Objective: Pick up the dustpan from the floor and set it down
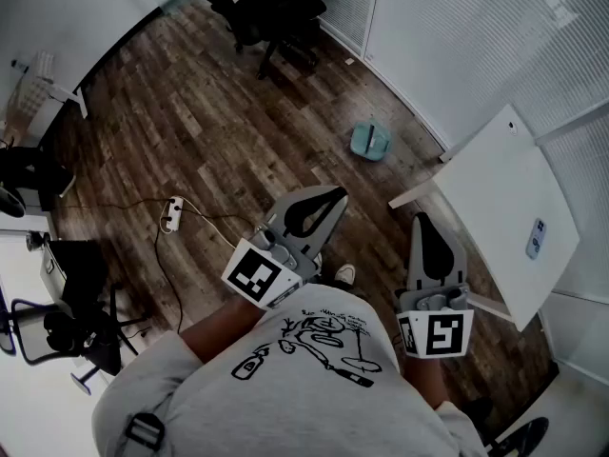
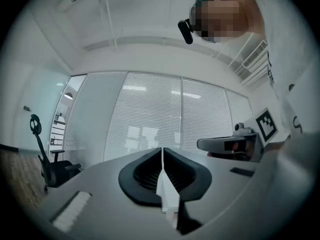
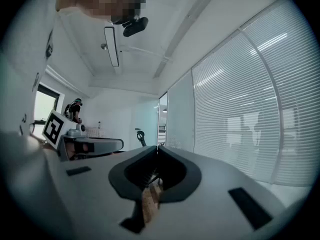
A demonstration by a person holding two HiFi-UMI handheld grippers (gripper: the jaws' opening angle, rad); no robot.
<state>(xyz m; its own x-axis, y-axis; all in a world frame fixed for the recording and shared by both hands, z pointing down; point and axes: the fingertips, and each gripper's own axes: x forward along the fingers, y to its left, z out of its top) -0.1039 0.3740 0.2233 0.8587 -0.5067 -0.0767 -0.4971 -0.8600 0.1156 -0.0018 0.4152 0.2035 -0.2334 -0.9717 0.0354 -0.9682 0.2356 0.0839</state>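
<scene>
Since the left gripper (image 1: pixel 325 198) and right gripper (image 1: pixel 424 225) are both clenched empty, reaching the dustpan (image 1: pixel 369 141) near the far edge of the floor (image 1: pixel 190 103) unopened could shove it into the wall (image 1: pixel 447 46)

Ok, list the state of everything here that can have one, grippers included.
left gripper, jaws together, nothing between them
right gripper, jaws together, empty
dustpan, lying on the floor near the blinds, not picked up yet
office chair, upright, unoccupied
power strip, lying on the floor with a cable attached
blinds, slats closed
</scene>
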